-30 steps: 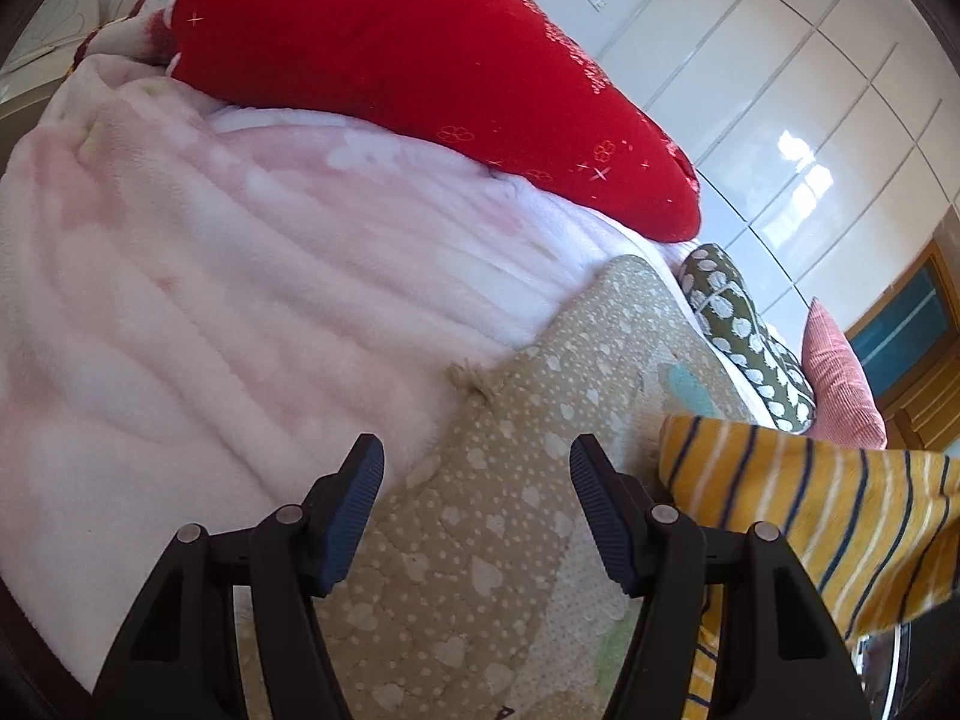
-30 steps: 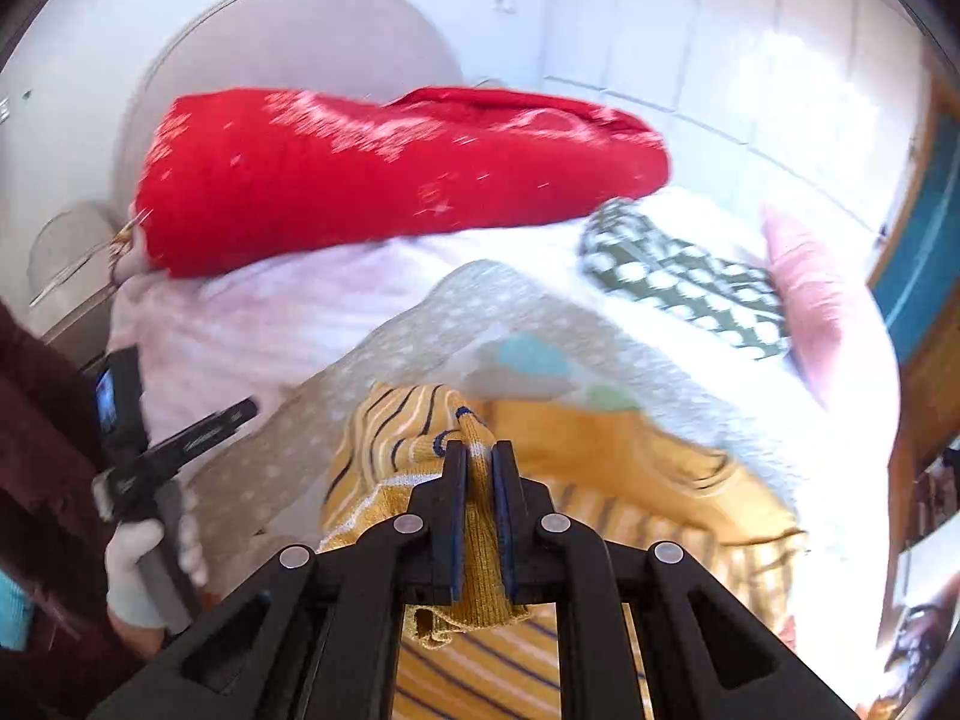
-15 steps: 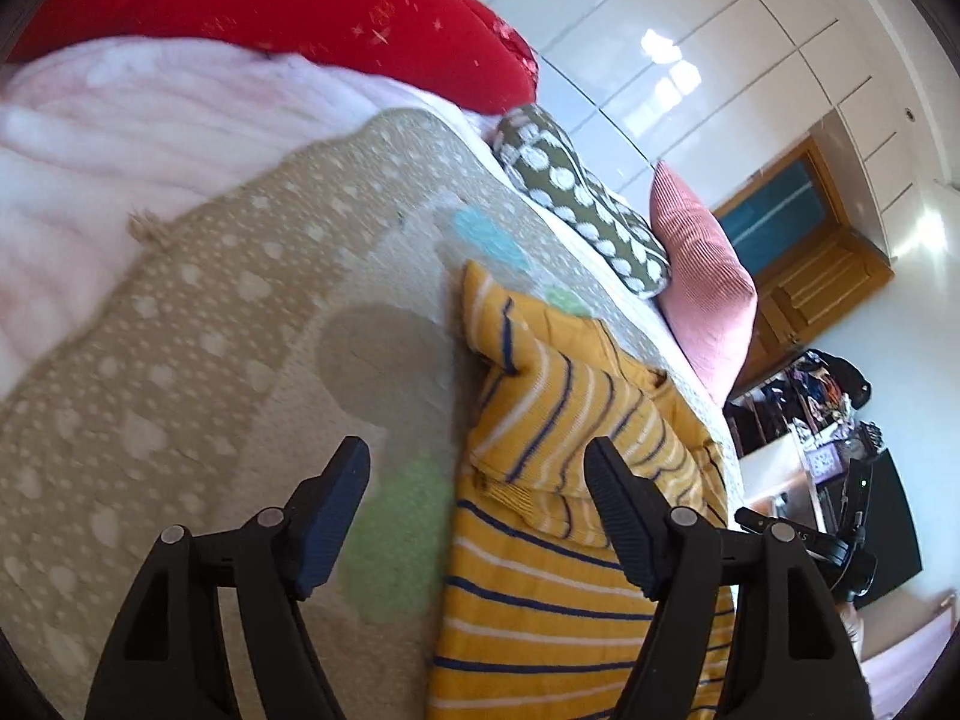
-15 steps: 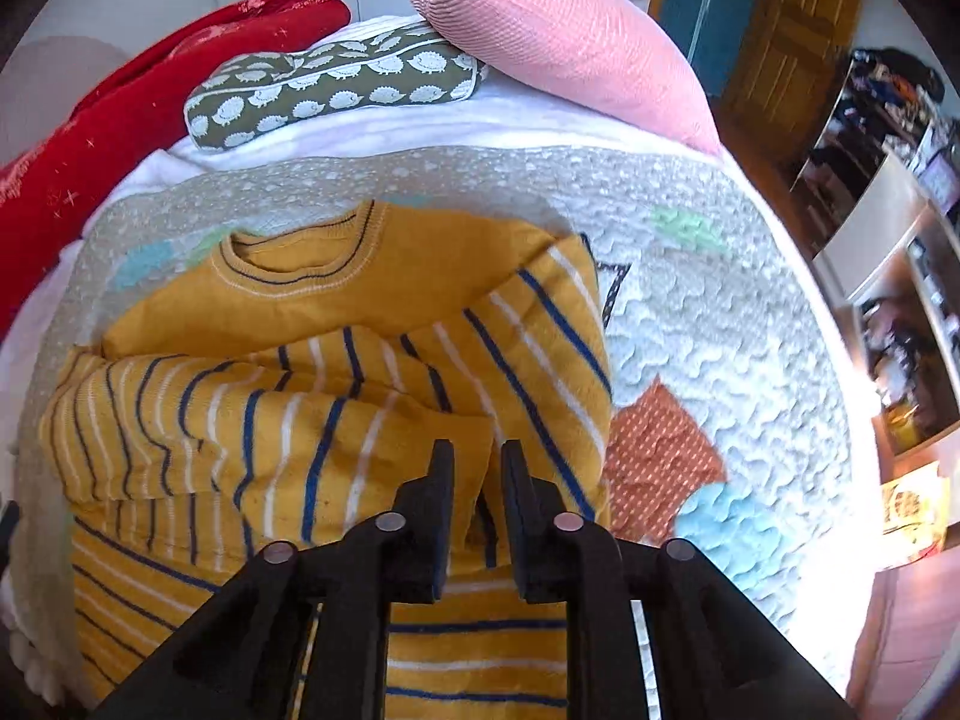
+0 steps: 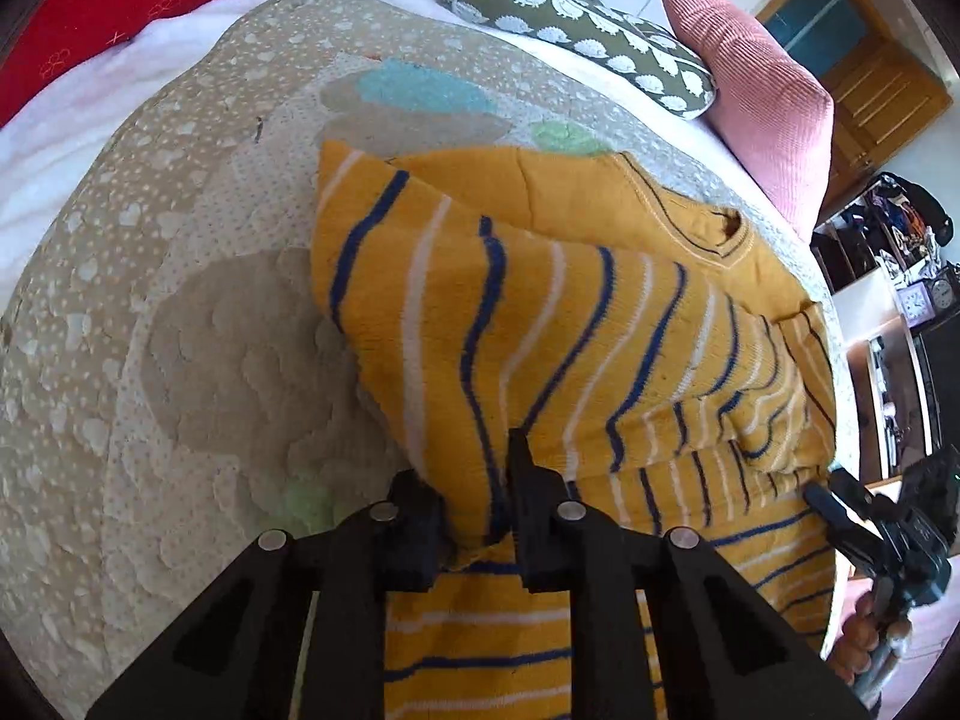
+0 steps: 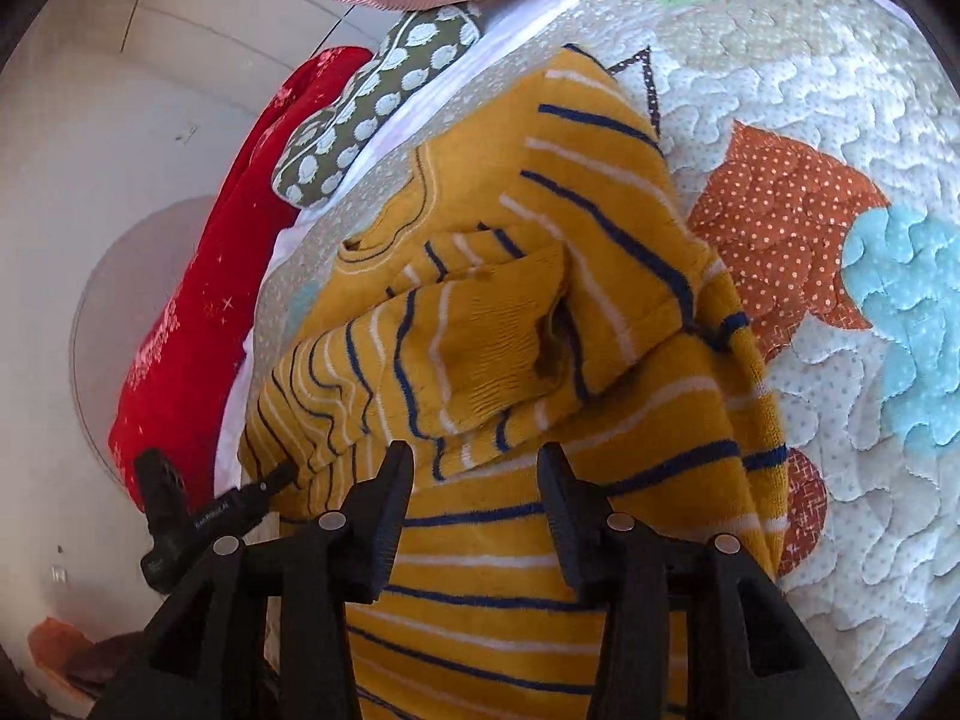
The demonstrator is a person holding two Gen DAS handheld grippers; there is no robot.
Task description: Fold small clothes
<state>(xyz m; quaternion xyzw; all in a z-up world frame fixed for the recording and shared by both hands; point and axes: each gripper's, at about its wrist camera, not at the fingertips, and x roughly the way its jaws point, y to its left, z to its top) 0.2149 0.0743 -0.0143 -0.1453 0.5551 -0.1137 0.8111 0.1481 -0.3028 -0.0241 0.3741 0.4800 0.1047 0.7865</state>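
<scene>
The yellow striped sweater (image 5: 600, 324) lies flat on a quilted bed cover (image 5: 198, 324), its hem nearest both cameras and its neckline (image 5: 714, 234) farthest, so its long axis runs away toward the pillows. Both sleeves are folded across the chest. The left gripper (image 5: 480, 480) has just been closing, and its fingers pinch a fold of the knit at the sweater's left side edge. The right gripper (image 6: 474, 480) has just been opening; its fingers stand apart over the striped front with nothing clamped between them, the folded sleeve cuff (image 6: 516, 324) just beyond. Bare quilt lies open on both sides of the garment. Farther off sit a green patterned bolster (image 5: 576, 30), a pink pillow (image 5: 756, 96) and a red cushion (image 6: 198, 324). Small white print on the left gripper's body is too tiny to read.
</scene>
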